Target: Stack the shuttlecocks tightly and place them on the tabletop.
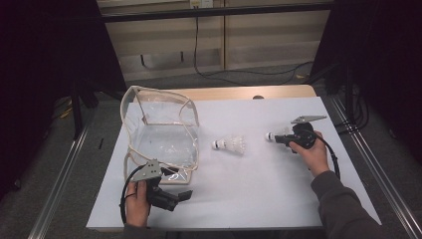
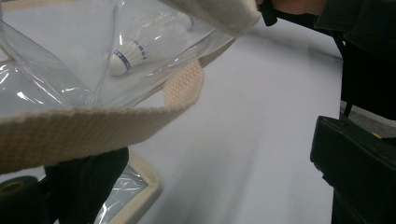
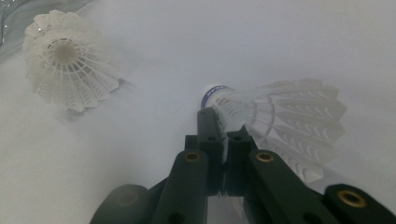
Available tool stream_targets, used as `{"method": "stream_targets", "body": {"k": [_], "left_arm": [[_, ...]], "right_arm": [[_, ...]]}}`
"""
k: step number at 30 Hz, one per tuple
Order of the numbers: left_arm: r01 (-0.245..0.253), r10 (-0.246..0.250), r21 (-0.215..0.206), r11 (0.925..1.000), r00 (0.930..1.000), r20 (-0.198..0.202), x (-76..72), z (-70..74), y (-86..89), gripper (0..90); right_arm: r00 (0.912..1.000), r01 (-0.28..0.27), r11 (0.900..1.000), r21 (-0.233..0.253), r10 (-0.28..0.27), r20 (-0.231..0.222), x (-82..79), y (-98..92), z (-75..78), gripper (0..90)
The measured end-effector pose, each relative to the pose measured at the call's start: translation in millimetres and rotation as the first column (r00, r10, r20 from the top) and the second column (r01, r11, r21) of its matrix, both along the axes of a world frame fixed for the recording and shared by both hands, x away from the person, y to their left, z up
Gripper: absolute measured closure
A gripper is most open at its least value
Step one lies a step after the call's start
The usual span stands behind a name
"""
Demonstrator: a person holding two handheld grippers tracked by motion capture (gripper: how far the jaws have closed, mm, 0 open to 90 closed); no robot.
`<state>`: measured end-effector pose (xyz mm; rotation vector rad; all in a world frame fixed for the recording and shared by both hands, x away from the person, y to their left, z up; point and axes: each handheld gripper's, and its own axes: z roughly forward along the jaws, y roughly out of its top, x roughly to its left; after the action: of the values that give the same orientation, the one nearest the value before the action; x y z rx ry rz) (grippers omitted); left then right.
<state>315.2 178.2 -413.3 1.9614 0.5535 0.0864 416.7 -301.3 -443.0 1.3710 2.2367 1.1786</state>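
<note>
A white table (image 1: 259, 194) carries everything, and the clear plastic bag (image 1: 161, 137) with cream webbing trim serves as the landmark: it stands open on the table's left part, its mouth upward and its webbing strap (image 2: 70, 128) arching over the rim. Just in front of the bag, at its near corner, the person's left hand holds the left gripper (image 1: 174, 195); in the left gripper view the webbing strap crosses right in front of the camera between the two black jaws, which stand wide apart at the frame's left and right edges and pinch nothing that can be seen. To the right of the bag, well apart from it, the right gripper (image 1: 284, 139) points back toward the bag, its jaws pressed together on the feather skirt of a white shuttlecock (image 3: 285, 123), whose cork tip with a blue band points toward the bag. Between that held shuttlecock and the bag, a second shuttlecock (image 1: 232, 144) lies on its side on the table, near the bag's right wall, cork toward the bag; the left gripper view shows it through the clear plastic.
</note>
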Motion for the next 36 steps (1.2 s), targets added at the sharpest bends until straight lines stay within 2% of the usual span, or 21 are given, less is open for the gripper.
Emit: {"method": "stream_targets", "body": {"k": [9, 18, 24, 36], "left_arm": [[0.000, 0.000, 0.001, 1.0000, 1.0000, 0.001, 0.1, 0.0, 0.0, 4.5], [-0.002, 0.002, -0.006, 1.0000, 1.0000, 0.002, 0.2, -0.2, -0.3, 4.5], [-0.002, 0.002, -0.003, 1.0000, 1.0000, 0.000, 0.1, 0.0, -0.2, 4.4], [-0.002, 0.002, -0.008, 1.0000, 1.0000, 0.002, 0.3, -0.1, -0.3, 4.3]], "right_arm": [[0.9999, -0.004, 1.000, 0.017, 0.004, 0.010, -6.6, -2.7, 4.4, 89.4], [0.9989, -0.036, 0.999, 0.036, 0.035, 0.032, -13.0, 2.1, 11.3, 89.5], [0.9986, -0.043, 0.997, 0.065, 0.041, 0.032, -16.4, 2.7, 11.8, 89.4], [0.9957, -0.085, 0.994, 0.071, 0.083, 0.042, -23.9, 12.9, 15.3, 89.4]]}}
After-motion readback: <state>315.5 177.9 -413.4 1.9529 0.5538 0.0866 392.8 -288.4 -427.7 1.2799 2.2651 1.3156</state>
